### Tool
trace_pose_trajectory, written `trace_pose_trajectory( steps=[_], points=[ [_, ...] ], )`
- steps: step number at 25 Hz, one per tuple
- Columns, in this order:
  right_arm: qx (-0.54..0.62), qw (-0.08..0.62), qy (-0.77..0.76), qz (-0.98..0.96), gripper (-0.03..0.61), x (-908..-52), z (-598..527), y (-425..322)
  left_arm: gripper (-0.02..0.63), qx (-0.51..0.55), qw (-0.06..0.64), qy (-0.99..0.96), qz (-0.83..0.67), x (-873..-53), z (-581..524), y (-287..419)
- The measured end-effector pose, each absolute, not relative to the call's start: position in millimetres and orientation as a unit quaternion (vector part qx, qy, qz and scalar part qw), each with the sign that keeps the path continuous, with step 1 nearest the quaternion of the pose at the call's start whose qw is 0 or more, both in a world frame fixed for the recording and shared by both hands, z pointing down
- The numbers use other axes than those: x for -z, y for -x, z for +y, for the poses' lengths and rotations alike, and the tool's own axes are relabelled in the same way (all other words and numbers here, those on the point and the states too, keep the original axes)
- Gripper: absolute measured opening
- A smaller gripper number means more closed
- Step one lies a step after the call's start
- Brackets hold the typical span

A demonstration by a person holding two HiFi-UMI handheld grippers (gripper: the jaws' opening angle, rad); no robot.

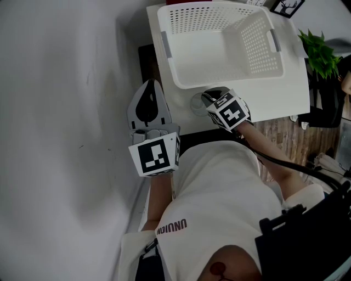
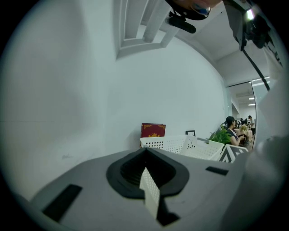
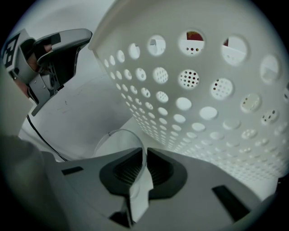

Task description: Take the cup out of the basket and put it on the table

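Note:
A clear plastic cup (image 1: 197,104) is outside the white perforated basket (image 1: 219,44), at the white table's (image 1: 293,96) near edge just in front of the basket. My right gripper (image 1: 210,97) points steeply down and is shut on the cup's wall. In the right gripper view the cup's rim (image 3: 118,135) runs between the two dark pads (image 3: 159,169), with the basket's holed wall (image 3: 203,90) close behind. My left gripper (image 1: 151,83) hangs left of the table near the wall, its jaws shut with nothing between them (image 2: 146,155).
A grey wall fills the left side. A green plant (image 1: 318,52) stands right of the table, and a red box (image 2: 152,130) and a small picture frame (image 1: 286,6) sit behind the basket. Wooden floor (image 1: 285,137) lies to the right. People sit far off (image 2: 231,128).

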State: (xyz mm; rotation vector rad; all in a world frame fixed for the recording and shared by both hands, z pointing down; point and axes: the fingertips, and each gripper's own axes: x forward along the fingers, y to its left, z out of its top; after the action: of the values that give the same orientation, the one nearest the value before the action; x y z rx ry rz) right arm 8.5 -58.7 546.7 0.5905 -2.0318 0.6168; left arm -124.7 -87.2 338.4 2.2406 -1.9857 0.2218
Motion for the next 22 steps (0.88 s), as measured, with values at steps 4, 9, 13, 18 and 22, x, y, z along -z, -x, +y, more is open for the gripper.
trace_pose_trajectory(
  steps=[4, 9, 13, 18, 22],
  points=[
    [-0.254, 0.449, -0.239, -0.823, 0.043, -547.1, -59.4, -8.4, 0.011, -0.076, 0.072, -0.745, -0.659, -339.9, -88.1, 124.5],
    [-0.273, 0.431, -0.244, -0.825, 0.048, -546.8, -59.6, -7.9, 0.011, -0.075, 0.071, -0.746, -0.658, -339.9, -87.7, 124.4],
    [-0.278, 0.420, -0.246, -0.828, 0.052, -543.9, -63.0, -7.4, 0.011, -0.077, 0.070, -0.749, -0.654, -339.5, -89.7, 121.4],
    [-0.279, 0.407, -0.240, -0.836, 0.054, -542.9, -61.6, -6.8, 0.011, -0.078, 0.069, -0.753, -0.650, -338.8, -91.4, 117.2],
    [-0.288, 0.396, -0.232, -0.840, 0.097, -535.5, -59.7, -5.1, 0.011, -0.079, 0.068, -0.756, -0.646, -338.1, -92.2, 114.2]
  ],
)
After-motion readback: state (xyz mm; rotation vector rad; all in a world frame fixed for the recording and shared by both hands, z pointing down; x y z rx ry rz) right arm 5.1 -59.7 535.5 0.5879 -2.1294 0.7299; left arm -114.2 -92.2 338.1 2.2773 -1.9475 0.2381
